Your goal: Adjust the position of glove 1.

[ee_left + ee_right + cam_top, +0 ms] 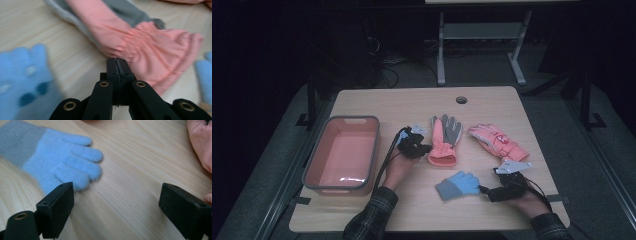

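A pink-and-grey glove (443,139) lies mid-table, cuff toward me. My left gripper (427,148) sits at the cuff's left side. In the left gripper view its jaws (117,63) are shut, tips right at the gathered pink cuff (160,55), with nothing seen between them. A light blue glove with a grey cuff (458,184) lies near the front. My right gripper (486,189) is just right of it, open wide (116,197), and the blue glove's fingers (75,162) reach toward its left jaw. A padded pink glove (498,141) lies at the right.
A pink bin with a grey rim (314,160) stands at the table's left, nothing in it. A blurred blue fuzzy thing (22,80) lies close at the left of the left gripper view. A cable hole (461,99) is at the table's far edge.
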